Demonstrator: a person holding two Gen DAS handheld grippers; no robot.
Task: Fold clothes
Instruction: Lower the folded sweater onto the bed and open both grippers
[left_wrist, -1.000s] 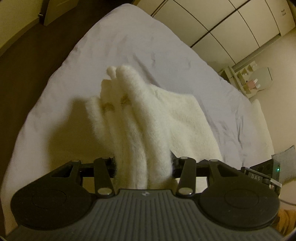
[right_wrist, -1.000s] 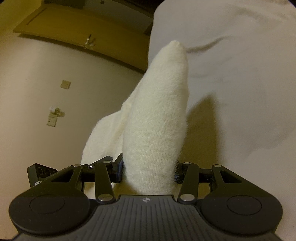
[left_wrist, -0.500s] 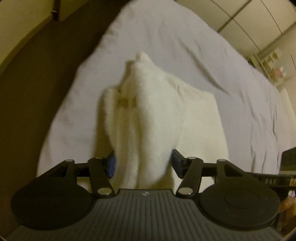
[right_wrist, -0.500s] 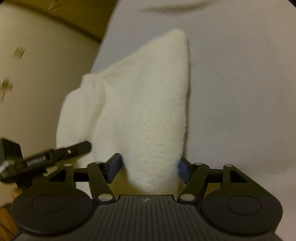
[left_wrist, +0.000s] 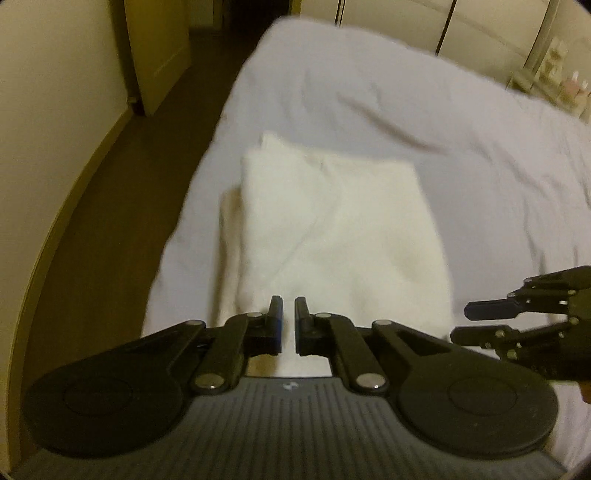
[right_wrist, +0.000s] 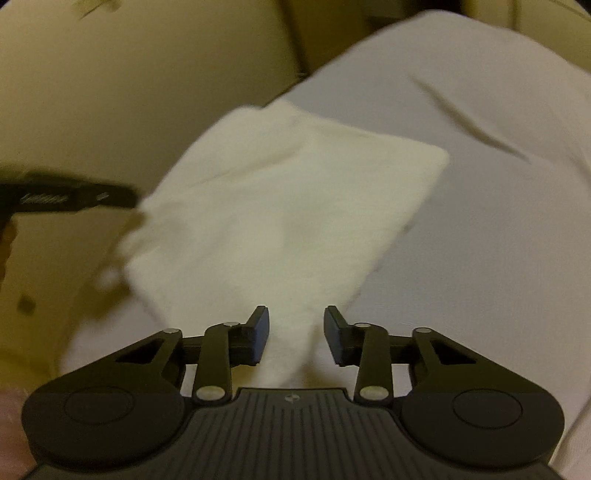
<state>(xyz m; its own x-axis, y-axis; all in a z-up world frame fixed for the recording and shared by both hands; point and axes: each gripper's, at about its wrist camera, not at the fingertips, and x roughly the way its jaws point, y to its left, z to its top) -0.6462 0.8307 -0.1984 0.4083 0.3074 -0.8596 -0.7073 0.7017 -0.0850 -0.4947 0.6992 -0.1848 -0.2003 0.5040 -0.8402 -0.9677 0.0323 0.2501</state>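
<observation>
A fluffy white garment (left_wrist: 332, 229) lies folded into a flat rectangle on the pale bed sheet (left_wrist: 406, 110), near the bed's left edge. Just above its near edge hovers my left gripper (left_wrist: 289, 314), shut with nothing between its pads. My right gripper (left_wrist: 461, 323) reaches in from the right, beside the garment's near right corner. In the right wrist view the garment (right_wrist: 295, 206) tapers to a corner that lies between the jaws of my right gripper (right_wrist: 295, 332). They are closing, with a gap on each side of the cloth. A finger (right_wrist: 92, 195) of the left gripper shows at left.
Dark floor (left_wrist: 122, 221) runs along the bed's left side, with a door (left_wrist: 159, 55) and a cream wall beyond. Wardrobe doors (left_wrist: 480, 29) and a small shelf (left_wrist: 554, 77) stand at the far right. The sheet (right_wrist: 498, 240) stretches right of the garment.
Both grippers have let go of the raised garment folds. The garment now lies flat and folded on the bed, and both grippers have drawn back to its near edge.
</observation>
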